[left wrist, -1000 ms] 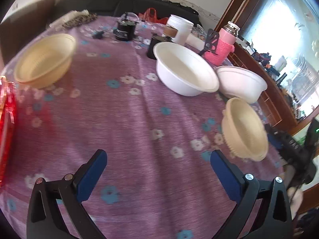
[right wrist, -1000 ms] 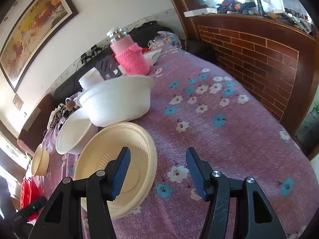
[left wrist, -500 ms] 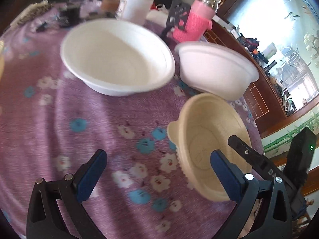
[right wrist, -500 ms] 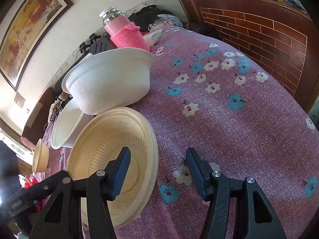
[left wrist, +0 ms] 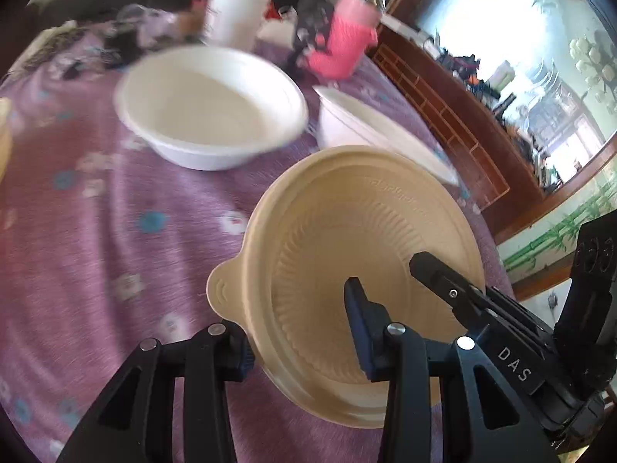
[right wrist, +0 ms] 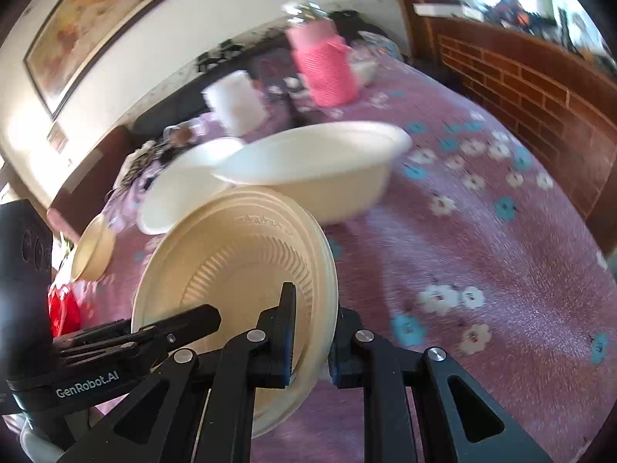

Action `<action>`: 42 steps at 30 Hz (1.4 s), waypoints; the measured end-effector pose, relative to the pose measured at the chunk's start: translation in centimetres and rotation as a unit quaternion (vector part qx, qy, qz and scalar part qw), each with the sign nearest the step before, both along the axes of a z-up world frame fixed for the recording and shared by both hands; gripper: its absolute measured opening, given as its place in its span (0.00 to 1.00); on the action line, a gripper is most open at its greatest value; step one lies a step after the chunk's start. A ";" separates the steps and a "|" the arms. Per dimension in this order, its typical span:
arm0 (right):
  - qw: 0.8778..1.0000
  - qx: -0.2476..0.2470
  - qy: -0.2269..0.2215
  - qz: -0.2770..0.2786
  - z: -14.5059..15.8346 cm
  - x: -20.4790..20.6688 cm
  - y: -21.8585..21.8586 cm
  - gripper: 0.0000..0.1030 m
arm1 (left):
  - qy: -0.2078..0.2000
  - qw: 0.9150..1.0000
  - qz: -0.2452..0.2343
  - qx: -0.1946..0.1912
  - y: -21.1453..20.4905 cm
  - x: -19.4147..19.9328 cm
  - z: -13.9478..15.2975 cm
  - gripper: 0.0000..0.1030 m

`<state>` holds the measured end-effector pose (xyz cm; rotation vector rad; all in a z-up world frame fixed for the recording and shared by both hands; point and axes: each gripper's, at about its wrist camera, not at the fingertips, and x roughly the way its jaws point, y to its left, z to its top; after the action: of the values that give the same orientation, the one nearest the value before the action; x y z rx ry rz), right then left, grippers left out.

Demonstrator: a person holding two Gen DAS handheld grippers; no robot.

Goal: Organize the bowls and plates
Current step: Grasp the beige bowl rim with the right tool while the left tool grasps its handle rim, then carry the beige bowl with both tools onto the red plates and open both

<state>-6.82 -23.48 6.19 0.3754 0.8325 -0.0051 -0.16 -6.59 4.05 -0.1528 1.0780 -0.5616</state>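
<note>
A tan ribbed bowl [left wrist: 358, 239] with a small tab handle is held off the purple flowered cloth. My left gripper [left wrist: 297, 332] is shut on its near rim, one finger inside and one outside. My right gripper [right wrist: 312, 332] is shut on the opposite rim of the same tan bowl [right wrist: 235, 270]. Each gripper shows in the other's view. Two white bowls [left wrist: 208, 104] [left wrist: 370, 127] stand behind it; in the right wrist view they are the wide bowl [right wrist: 316, 169] and the one behind it [right wrist: 181, 193]. A second tan bowl [right wrist: 94, 247] sits far left.
A pink-sleeved bottle [left wrist: 343, 42], a white cup [left wrist: 231, 19] and small clutter stand at the table's back. A red object [right wrist: 63, 308] lies at the left edge. A brick-fronted wooden ledge [right wrist: 540, 85] runs along the right side.
Both grippers have closed in on the tan bowl and shut on its rim from opposite sides. The bowl is now tilted up off the cloth.
</note>
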 end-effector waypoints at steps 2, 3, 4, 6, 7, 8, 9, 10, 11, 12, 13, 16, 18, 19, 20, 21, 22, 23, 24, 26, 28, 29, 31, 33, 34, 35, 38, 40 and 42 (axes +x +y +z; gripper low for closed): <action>1.000 -0.001 -0.009 0.014 1.1 -0.3 1.6 0.14 | -0.006 1.000 0.016 -0.014 2.0 -0.8 1.0 0.37; 1.000 -0.001 -0.014 0.023 1.6 -0.4 2.6 0.14 | -0.011 0.999 0.025 -0.020 3.0 -1.2 1.5 0.37; 0.999 -0.002 -0.019 0.032 2.2 -0.5 3.5 0.14 | -0.020 0.999 0.037 -0.025 4.3 -1.8 2.2 0.37; 0.998 0.000 -0.030 0.055 3.3 -0.4 6.0 0.14 | -0.037 0.997 0.063 -0.035 6.9 -2.9 3.3 0.37; 0.997 0.001 -0.035 0.070 4.0 -0.3 7.6 0.14 | -0.043 0.995 0.076 -0.040 8.3 -3.2 3.8 0.37; 0.996 0.002 -0.039 0.084 4.4 -0.2 9.0 0.14 | -0.050 0.993 0.095 -0.047 10.4 -3.8 4.3 0.37; 0.995 0.004 -0.042 0.094 4.7 -0.3 10.2 0.14 | -0.055 0.991 0.111 -0.052 12.0 -4.2 4.7 0.37; 0.993 0.007 -0.045 0.111 5.2 -0.1 12.0 0.15 | -0.059 0.988 0.129 -0.057 13.7 -4.5 5.0 0.37; 0.991 0.009 -0.048 0.126 5.6 0.1 13.7 0.15 | -0.063 0.985 0.148 -0.063 15.6 -4.9 5.3 0.38; 0.989 0.009 -0.050 0.139 5.9 0.3 15.3 0.15 | -0.068 0.982 0.164 -0.065 17.2 -5.3 5.5 0.38; 0.987 0.009 -0.052 0.150 6.2 0.5 16.9 0.15 | -0.072 0.978 0.183 -0.068 18.9 -5.8 5.7 0.38; 0.980 0.004 -0.055 0.191 6.8 1.6 22.6 0.15 | -0.081 0.966 0.234 -0.076 23.7 -6.4 6.2 0.38; 0.976 0.006 -0.051 0.212 7.1 2.4 25.8 0.15 | -0.086 0.958 0.264 -0.075 27.0 -6.8 6.5 0.38; 0.973 0.005 -0.050 0.223 7.2 2.8 27.6 0.15 | -0.087 0.954 0.277 -0.075 28.5 -7.0 6.5 0.38; 0.972 0.003 -0.048 0.231 7.3 3.1 28.9 0.15 | -0.086 0.950 0.291 -0.075 30.2 -7.2 6.4 0.38; 0.970 -0.001 -0.045 0.240 7.2 3.5 30.3 0.15 | -0.084 0.947 0.300 -0.074 31.3 -7.1 6.3 0.38; 0.968 -0.006 -0.042 0.248 7.1 3.8 31.8 0.15 | -0.081 0.944 0.311 -0.072 32.4 -7.0 6.1 0.38; 0.966 -0.010 -0.037 0.255 6.8 4.3 33.0 0.15 | -0.075 0.941 0.321 -0.071 33.7 -6.8 5.7 0.38; 0.965 -0.012 -0.030 0.261 6.5 4.8 34.2 0.15 | -0.070 0.940 0.328 -0.070 34.6 -6.6 5.4 0.38; 0.963 -0.016 -0.016 0.269 5.6 5.8 36.1 0.15 | -0.060 0.936 0.340 -0.068 36.3 -6.3 4.5 0.38; 0.962 -0.016 -0.005 0.273 4.8 6.4 37.4 0.15 | -0.051 0.934 0.347 -0.070 37.4 -5.9 3.8 0.38; 0.961 -0.016 0.000 0.275 4.5 6.7 37.8 0.15 | -0.047 0.933 0.350 -0.069 38.3 -5.9 3.4 0.38; 0.961 -0.017 0.007 0.278 3.9 7.2 38.4 0.15 | -0.043 0.932 0.353 -0.068 38.8 -5.6 3.0 0.38; 0.960 -0.021 0.009 0.279 3.6 7.6 38.8 0.15 | -0.039 0.932 0.355 -0.066 39.2 -5.2 2.5 0.38; 0.960 -0.023 0.011 0.280 3.4 7.8 39.0 0.15 | -0.038 0.932 0.355 -0.065 39.3 -5.0 2.4 0.38; 0.960 -0.024 0.011 0.280 3.3 8.0 39.2 0.15 | -0.039 0.931 0.356 -0.064 39.3 -5.0 2.3 0.38; 0.959 -0.029 0.011 0.282 3.0 8.5 39.5 0.16 | -0.043 0.931 0.357 -0.061 39.2 -4.9 2.4 0.42; 0.958 -0.027 0.007 0.284 2.8 8.5 39.8 0.16 | -0.045 0.931 0.357 -0.058 39.3 -4.7 2.5 0.48; 0.959 -0.028 0.001 0.281 2.8 8.4 39.9 0.16 | -0.051 0.931 0.355 -0.060 39.2 -4.7 2.7 0.56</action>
<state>1.60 16.42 9.03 0.0759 0.9158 0.4990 -4.87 32.66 6.73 -0.5885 0.8103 0.0239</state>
